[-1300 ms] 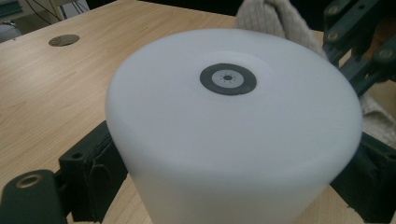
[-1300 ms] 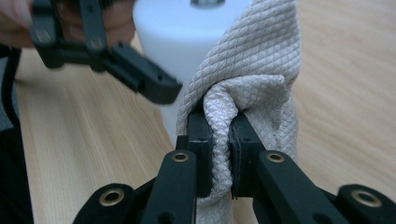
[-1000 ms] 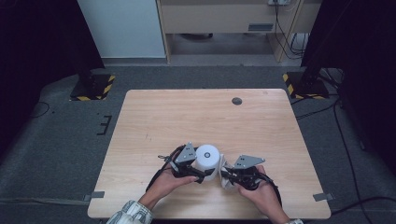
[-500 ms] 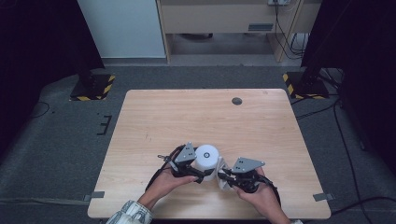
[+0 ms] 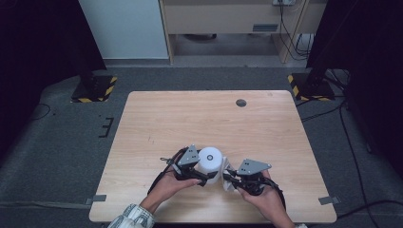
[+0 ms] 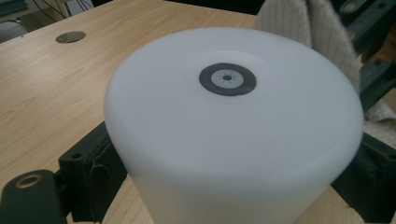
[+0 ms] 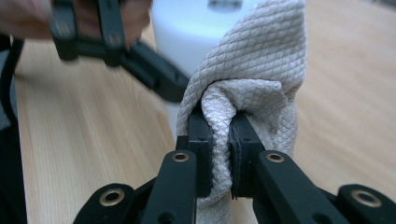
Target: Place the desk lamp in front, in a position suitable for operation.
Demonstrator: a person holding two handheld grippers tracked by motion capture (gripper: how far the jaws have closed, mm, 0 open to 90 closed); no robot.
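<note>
Two hand-held grippers meet at the near middle of the pale wooden table (image 5: 157,123), whose top shows a fine straight grain and square edges.

On the left, the left gripper (image 5: 202,176) reaches in from the person's left hand (image 5: 172,183), a grey three-cornered plate riding on top of it. Its black jaws stand wide, one on each side of the smooth white plastic cylinder (image 5: 210,160), and in the left gripper view their pads lie against the cylinder's (image 6: 233,140) curved wall, so they clamp it. The cylinder stands upright on the table; its flat top is matte, with rounded shoulders and a small dark ring with a grey centre in the middle. Whether it is hollow or holds anything cannot be told.

Just to the right of the cylinder hangs the beige quilted cloth (image 5: 229,183), a soft fabric with a fine diamond weave. In the right gripper view the cloth (image 7: 252,70) is bunched into a fold and its upper part lies against the cylinder's side. The right gripper (image 7: 220,140) has its jaws pressed nearly together, pinching that fold between the black pads. The person's right hand (image 5: 263,197) holds this gripper close to the table's near edge.

Farther right the wood lies bare out to the right edge. Toward the far edge sits a small round dark grommet (image 5: 241,102), well apart from the work, with open board all around it.
</note>
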